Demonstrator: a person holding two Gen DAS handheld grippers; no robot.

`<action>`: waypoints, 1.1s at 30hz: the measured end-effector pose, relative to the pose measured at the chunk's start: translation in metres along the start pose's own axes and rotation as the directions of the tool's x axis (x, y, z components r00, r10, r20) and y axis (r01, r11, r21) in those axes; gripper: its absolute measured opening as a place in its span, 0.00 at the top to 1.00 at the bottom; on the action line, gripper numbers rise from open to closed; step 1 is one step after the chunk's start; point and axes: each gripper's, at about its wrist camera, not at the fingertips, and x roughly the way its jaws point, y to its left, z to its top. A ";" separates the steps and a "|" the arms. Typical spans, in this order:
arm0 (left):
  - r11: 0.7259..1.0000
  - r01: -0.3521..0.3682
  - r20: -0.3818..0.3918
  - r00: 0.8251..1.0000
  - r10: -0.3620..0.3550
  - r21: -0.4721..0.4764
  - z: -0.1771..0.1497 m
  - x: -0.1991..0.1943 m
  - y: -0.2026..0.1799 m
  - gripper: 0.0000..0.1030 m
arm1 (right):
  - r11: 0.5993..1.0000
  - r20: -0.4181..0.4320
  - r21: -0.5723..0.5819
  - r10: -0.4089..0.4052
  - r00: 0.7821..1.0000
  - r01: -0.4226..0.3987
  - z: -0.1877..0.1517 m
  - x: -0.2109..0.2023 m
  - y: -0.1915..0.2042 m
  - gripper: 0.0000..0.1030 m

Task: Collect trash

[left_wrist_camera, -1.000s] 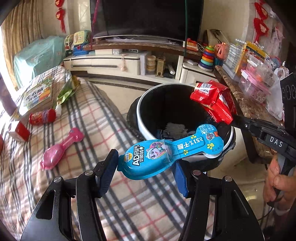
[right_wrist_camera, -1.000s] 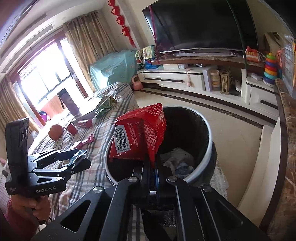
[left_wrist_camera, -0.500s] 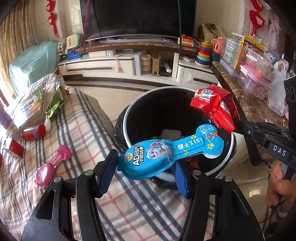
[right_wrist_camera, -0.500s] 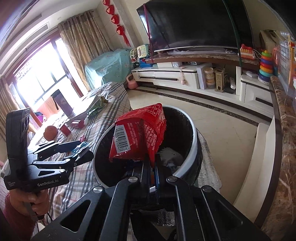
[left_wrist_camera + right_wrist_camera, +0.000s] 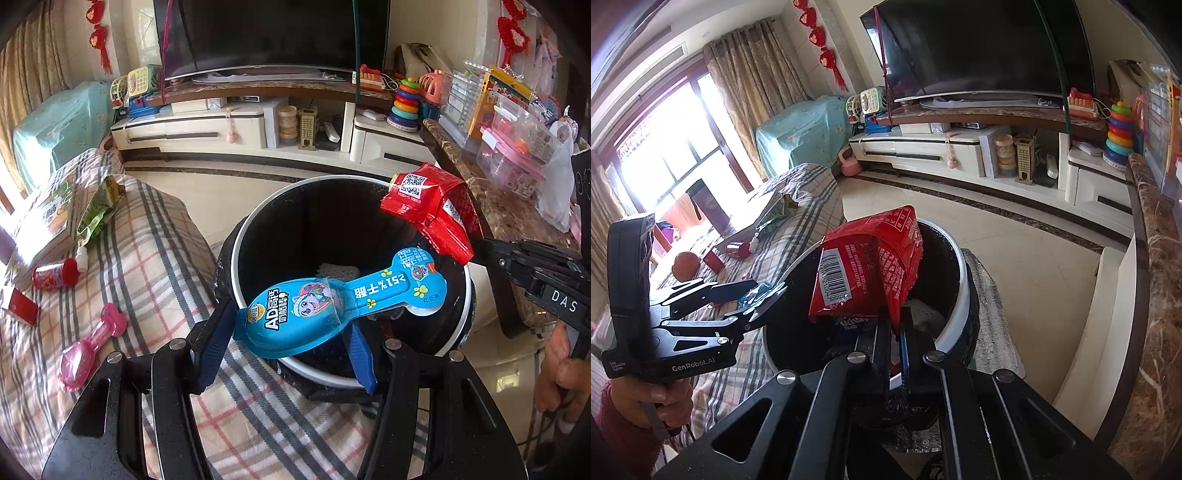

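On the checked cloth (image 5: 155, 258) at the left, trash is left lying: a pink pack (image 5: 92, 345), a small red bottle (image 5: 55, 273) and a green wrapper (image 5: 96, 212), all well apart from the bin (image 5: 240, 236). The pink pack is judged light and smooth-skinned, so it is best taken across its narrow waist, where the pads cannot slide off

The left gripper (image 5: 288, 336) is closed on the blue pack (image 5: 340, 299), gripped across its rounded end, with the long end projecting over the bin's mouth. The pack appears to be a thin, stiff plastic shell under a glossy film; it is judged light and somewhat slippery, and a hard squeeze would likely buckle it. A clean fall into the bin is expected once it is released

To the right, the red bag (image 5: 871, 266) is pinched by its lower edge in the right gripper (image 5: 895, 336), whose jaws are fully closed on the foil. The bag is held above the bin's rim and looks empty, crinkly and soft, so only an edge grip is needed; it may flutter and catch on the rim

Crumpled paper (image 5: 338, 271) is already seen inside the bin
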 end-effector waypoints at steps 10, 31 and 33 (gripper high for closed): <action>1.000 0.009 -0.017 1.000 -0.009 -0.010 0.003 0.007 0.000 0.43 | 1.000 -0.014 -0.022 -0.018 1.000 0.018 0.001 0.008 0.003 0.91; 0.985 -0.010 -0.002 1.000 0.010 -0.170 -0.043 -0.022 0.043 0.24 | 0.997 0.045 0.004 0.074 0.996 -0.074 0.004 0.002 0.029 0.29; 0.980 -0.020 0.003 1.000 0.021 -0.197 -0.050 -0.028 0.052 0.24 | 0.996 0.040 -0.004 0.089 0.995 -0.089 0.002 0.004 0.037 0.26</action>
